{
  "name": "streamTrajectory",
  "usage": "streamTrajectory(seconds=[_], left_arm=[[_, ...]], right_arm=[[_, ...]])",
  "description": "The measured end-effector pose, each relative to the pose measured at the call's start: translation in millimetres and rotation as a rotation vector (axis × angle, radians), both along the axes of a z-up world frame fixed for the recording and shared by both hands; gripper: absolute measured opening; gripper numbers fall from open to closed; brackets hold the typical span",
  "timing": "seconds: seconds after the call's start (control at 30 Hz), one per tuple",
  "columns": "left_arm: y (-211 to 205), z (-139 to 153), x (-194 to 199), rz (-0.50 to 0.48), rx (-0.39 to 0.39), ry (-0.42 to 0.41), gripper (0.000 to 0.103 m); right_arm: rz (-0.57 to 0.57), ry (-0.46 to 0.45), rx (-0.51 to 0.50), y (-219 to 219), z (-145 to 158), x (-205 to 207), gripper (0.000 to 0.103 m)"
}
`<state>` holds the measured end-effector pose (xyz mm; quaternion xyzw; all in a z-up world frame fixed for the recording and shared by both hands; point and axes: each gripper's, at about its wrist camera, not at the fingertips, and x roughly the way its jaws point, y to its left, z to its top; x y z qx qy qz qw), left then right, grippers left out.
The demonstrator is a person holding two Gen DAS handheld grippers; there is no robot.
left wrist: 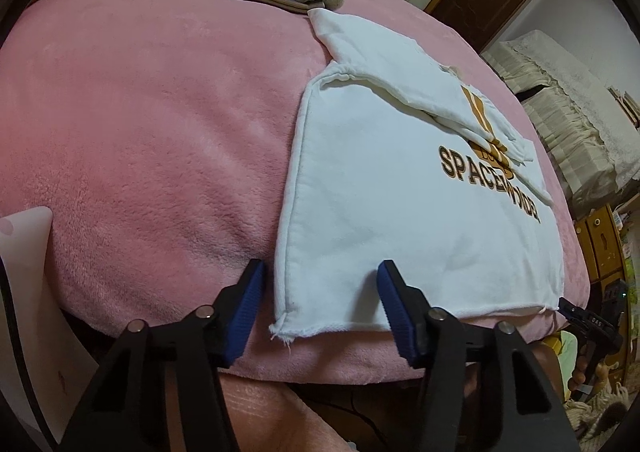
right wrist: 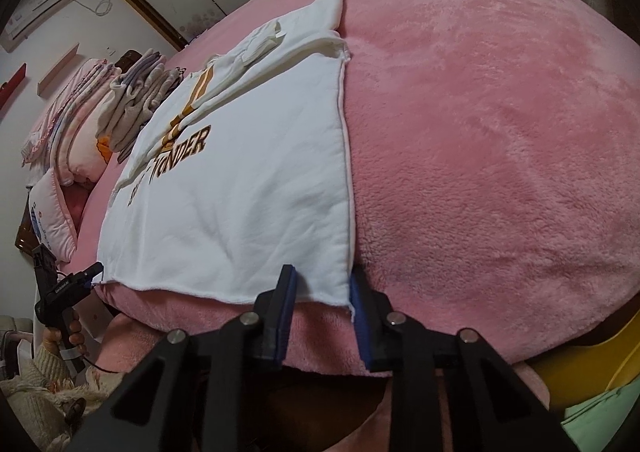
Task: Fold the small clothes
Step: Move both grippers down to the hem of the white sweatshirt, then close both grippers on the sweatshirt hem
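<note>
White sweatshirt (left wrist: 400,220), sleeves already folded across its printed chest, lies flat on the pink bed (left wrist: 140,132) with its hem along the bed's near edge. In the left wrist view the left tool (left wrist: 320,310) stands half open astride the hem's left corner, pads not yet pressing; it could pinch only the top layer, or catch the plush cover beneath. In the right wrist view the right tool (right wrist: 322,314) is narrower, its pads flanking the hem's right corner (right wrist: 347,302), though a firm grip cannot be confirmed. Uneven grips would skew the fold or spill the sleeves.
</note>
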<state>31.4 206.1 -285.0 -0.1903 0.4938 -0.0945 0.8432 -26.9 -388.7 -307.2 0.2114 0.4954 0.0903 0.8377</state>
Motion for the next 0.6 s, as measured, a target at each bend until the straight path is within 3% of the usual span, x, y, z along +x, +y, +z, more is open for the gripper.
streamTrajectory(seconds=[0.33,0.43,0.47,0.5,0.6], left_arm=[[-5,-5,1,-0.022,0.009,0.026,0.053],[-7,-8,4,-0.034,0.043,0.054,0.030],[-6,-10,6,-0.038,0.038,0.070,0.016],[-5,-11,7,-0.041,0.019,0.083,0.008],[-5,-9,9,-0.041,0.002,0.101,0.006]], right_arm=[[-0.003,0.024,0.014,-1,-3,4,0.027],[0.007,0.028,-0.002,0,-2,2,0.022],[0.007,0.031,-0.012,0,-2,2,0.012],[0.005,0.034,-0.025,-1,-2,2,0.006],[0.007,0.020,-0.034,1,4,1,0.005]])
